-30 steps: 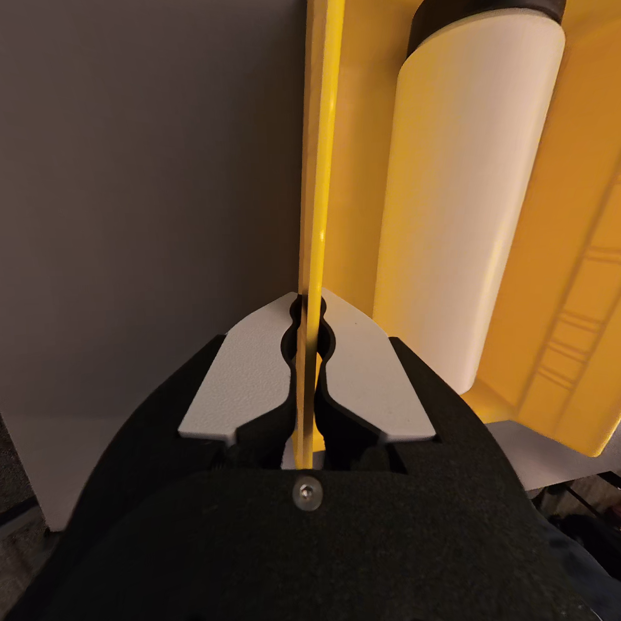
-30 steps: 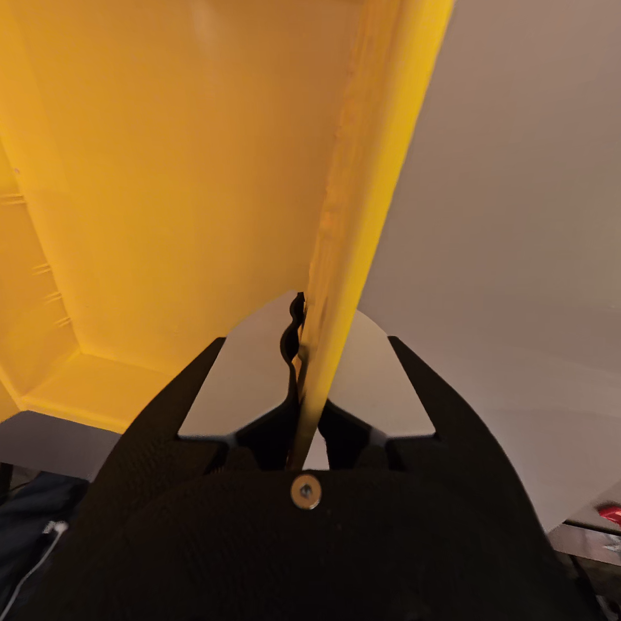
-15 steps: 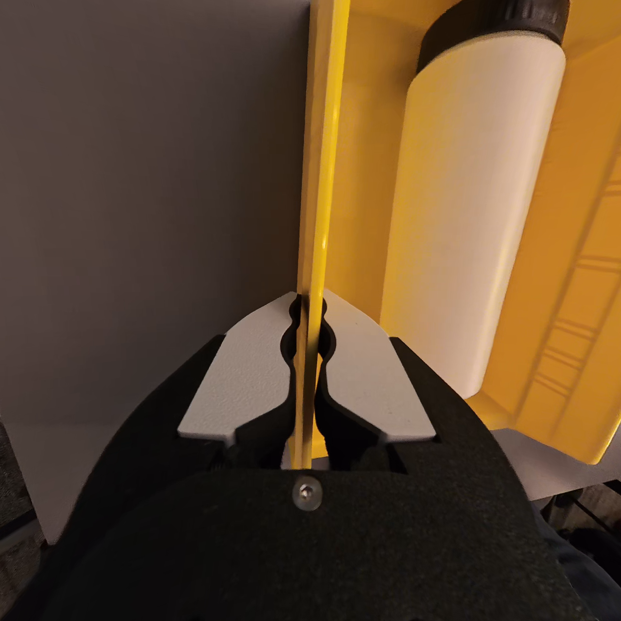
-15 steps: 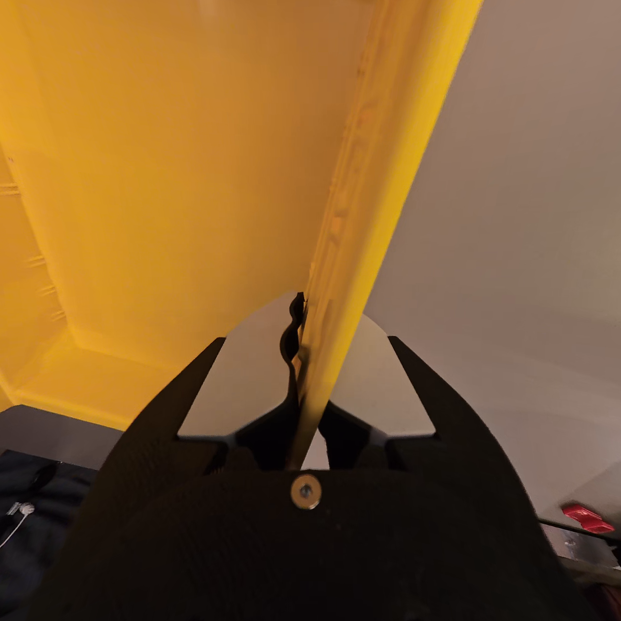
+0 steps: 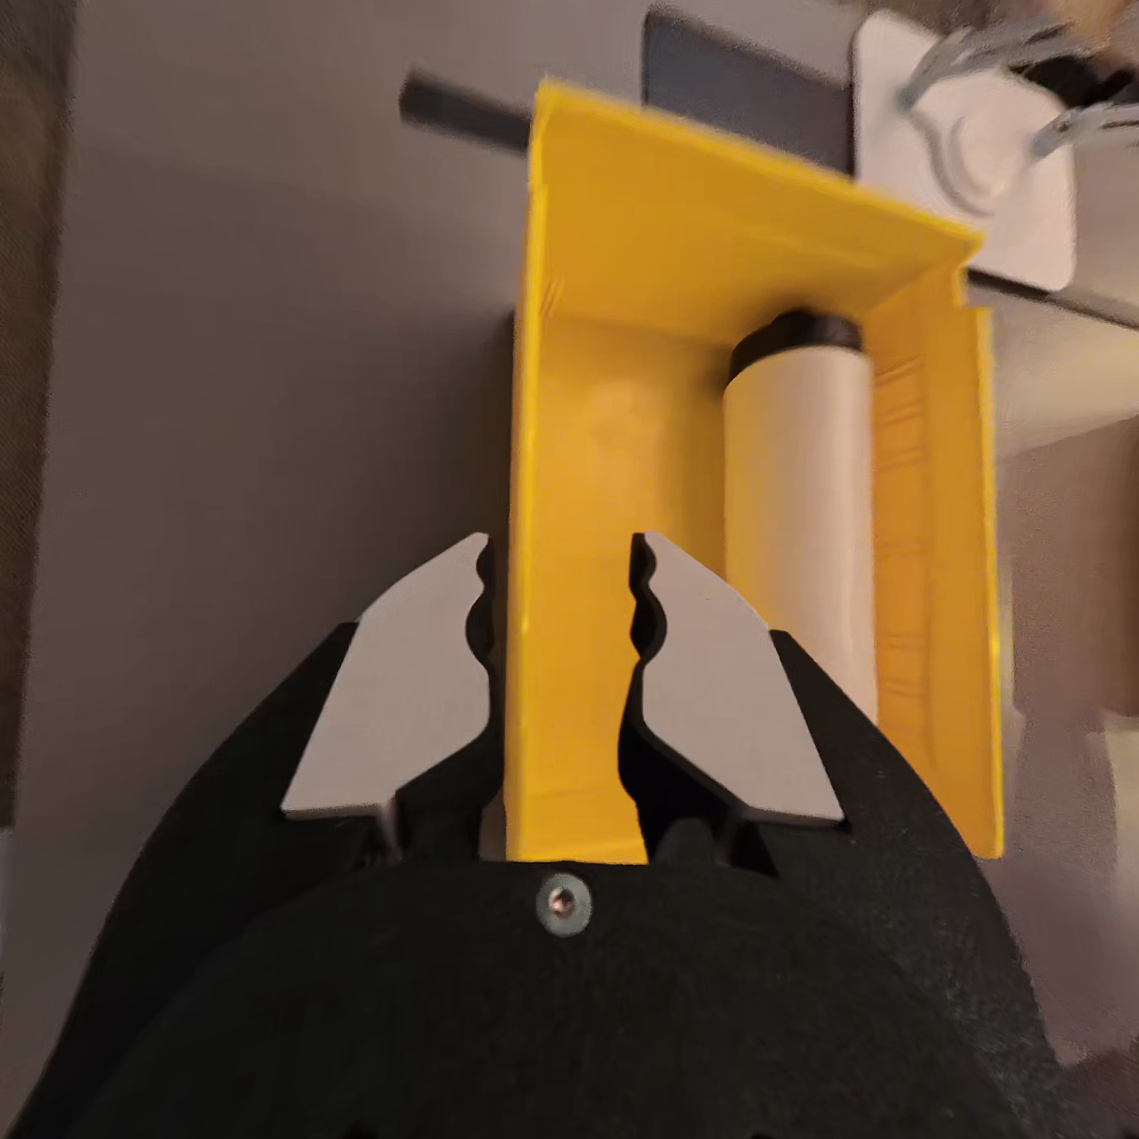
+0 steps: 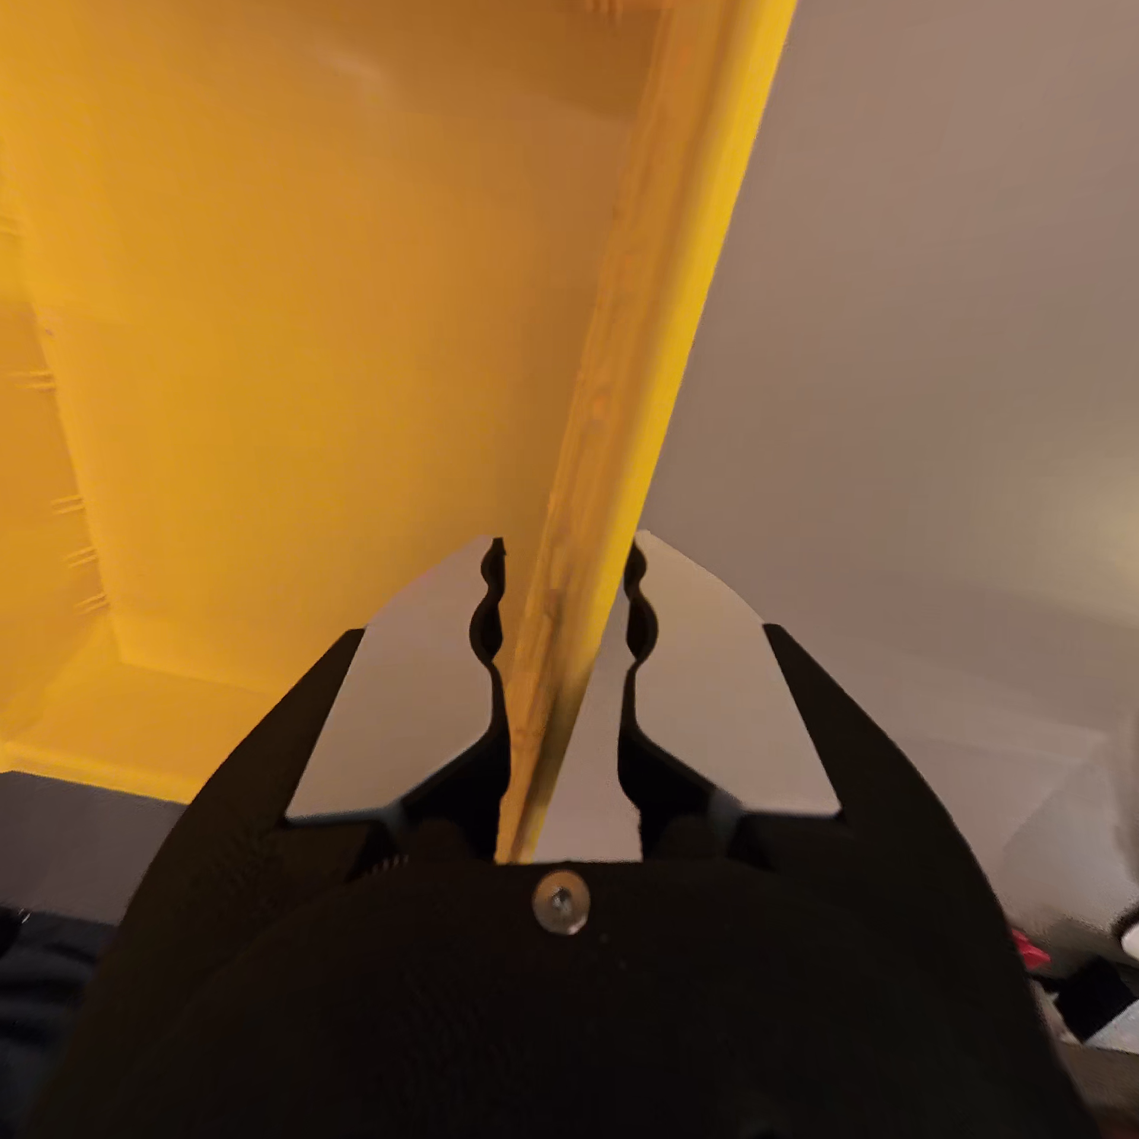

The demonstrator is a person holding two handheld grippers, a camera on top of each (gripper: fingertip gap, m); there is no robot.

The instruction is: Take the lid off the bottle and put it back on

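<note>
Both claws have let go. Half a second ago the left gripper was clamped on the thin left wall of the yellow tray; now its fingers are spread apart, with that wall standing loose in the gap, closer to the left finger than to the right one. The left wrist view has also pulled back: where the tray's wall and the bottle filled the picture before, the whole far end of the tray now shows, along with the grey table beyond it.

The right gripper has done the same. Its jaws were pinched on the tray's right wall a moment ago and now stand parted, the wall running between them without either finger clearly touching it.

The white bottle lies on its side inside the tray, along the right-hand wall, its black lid screwed on and pointing toward the tray's far end. It sits as it did before, against the same wall.

Past the tray, newly in sight and blurred, are a black rod-like thing lying on the table, a dark flat rectangle, and a white block with metal parts on it. I cannot make out what these are.
</note>
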